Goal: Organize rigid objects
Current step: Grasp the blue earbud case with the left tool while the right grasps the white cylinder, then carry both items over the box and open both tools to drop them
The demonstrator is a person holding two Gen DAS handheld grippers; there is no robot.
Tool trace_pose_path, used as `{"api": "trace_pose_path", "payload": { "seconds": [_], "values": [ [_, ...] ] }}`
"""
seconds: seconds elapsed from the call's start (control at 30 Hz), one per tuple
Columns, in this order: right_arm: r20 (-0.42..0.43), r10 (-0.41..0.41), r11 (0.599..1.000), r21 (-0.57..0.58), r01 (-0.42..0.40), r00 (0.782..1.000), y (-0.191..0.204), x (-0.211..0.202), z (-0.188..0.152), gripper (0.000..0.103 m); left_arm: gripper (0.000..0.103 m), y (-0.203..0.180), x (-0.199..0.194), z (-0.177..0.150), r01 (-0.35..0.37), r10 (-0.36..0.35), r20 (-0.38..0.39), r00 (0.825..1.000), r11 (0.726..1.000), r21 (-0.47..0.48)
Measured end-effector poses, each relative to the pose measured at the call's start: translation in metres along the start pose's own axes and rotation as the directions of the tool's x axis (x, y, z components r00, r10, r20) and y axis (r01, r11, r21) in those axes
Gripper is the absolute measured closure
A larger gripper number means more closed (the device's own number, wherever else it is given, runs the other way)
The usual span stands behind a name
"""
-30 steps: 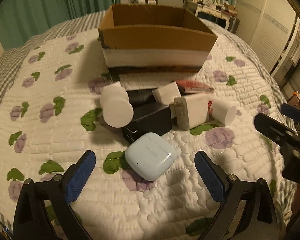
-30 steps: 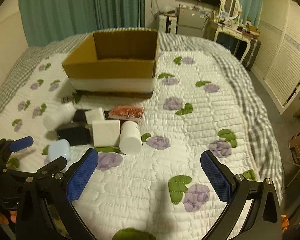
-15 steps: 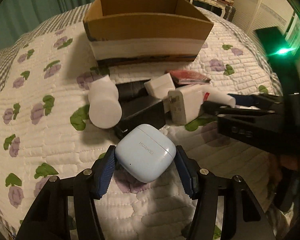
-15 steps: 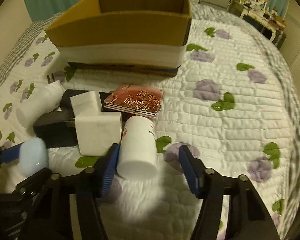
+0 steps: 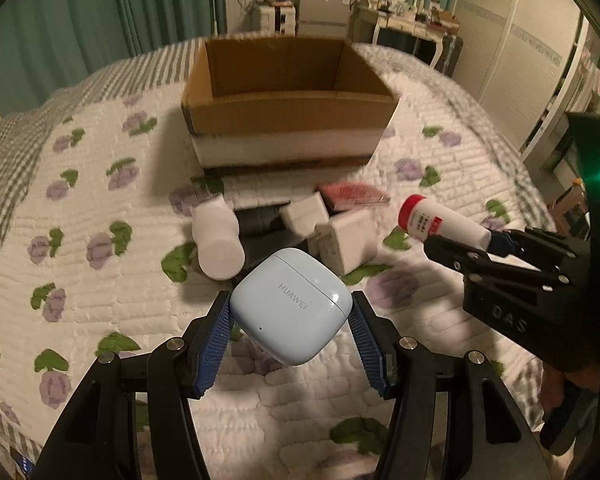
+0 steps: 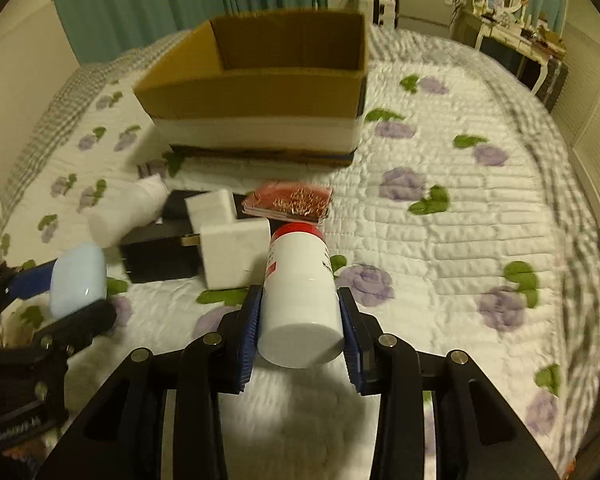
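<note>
Left gripper (image 5: 290, 322) pinching slick, light Huawei earbud case (image 5: 290, 306), right gripper (image 6: 300, 320) clamping rigid red-capped bottle (image 6: 300, 300), both short of cardboard box (image 6: 256, 98).

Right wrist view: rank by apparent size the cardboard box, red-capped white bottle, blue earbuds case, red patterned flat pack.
1. Open brown cardboard box, clearly largest.
2. Red-capped white plastic bottle, though it sits nearest the camera in the right claw, which inflates it.
3. Light blue earbuds case and red patterned flat pack: too similar to rank.

Both wrist cameras look forward, side by side, sharing the cardboard box (image 5: 288, 92) ahead.
</note>
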State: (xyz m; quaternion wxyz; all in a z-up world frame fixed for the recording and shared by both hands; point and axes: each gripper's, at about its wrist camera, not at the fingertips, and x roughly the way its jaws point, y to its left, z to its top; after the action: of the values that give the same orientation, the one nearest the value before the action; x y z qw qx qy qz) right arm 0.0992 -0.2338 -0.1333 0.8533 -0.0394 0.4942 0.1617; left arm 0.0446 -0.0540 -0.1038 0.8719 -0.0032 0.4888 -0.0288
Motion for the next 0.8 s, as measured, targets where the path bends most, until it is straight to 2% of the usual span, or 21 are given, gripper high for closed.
{"api": "trace_pose_path", "payload": {
  "seconds": [0.2,0.43,0.63,0.8],
  "values": [
    [0.116,-0.018,1.0,-0.017,0.02,0.993,0.011,-0.057,0.013,0.067,0.044,0.001,-0.04,0.018,0.012,-0.012,0.094,0.995,1.0,0.0],
    [0.243,-0.018,0.998,-0.062,0.034,0.97,0.031,-0.108,0.054,0.067,0.044,0.013,-0.062,0.055,0.029,-0.027,0.151,0.988,1.0,-0.012],
    [0.297,0.006,0.997,-0.072,0.017,0.955,0.039,-0.111,0.101,0.067,0.044,0.028,-0.06,0.109,0.008,-0.005,0.192,0.981,1.0,-0.016],
    [0.322,0.017,0.998,-0.059,0.002,0.947,0.034,-0.092,0.147,0.067,0.044,0.035,-0.041,0.161,-0.012,0.013,0.229,0.973,1.0,-0.005]
  ]
}}
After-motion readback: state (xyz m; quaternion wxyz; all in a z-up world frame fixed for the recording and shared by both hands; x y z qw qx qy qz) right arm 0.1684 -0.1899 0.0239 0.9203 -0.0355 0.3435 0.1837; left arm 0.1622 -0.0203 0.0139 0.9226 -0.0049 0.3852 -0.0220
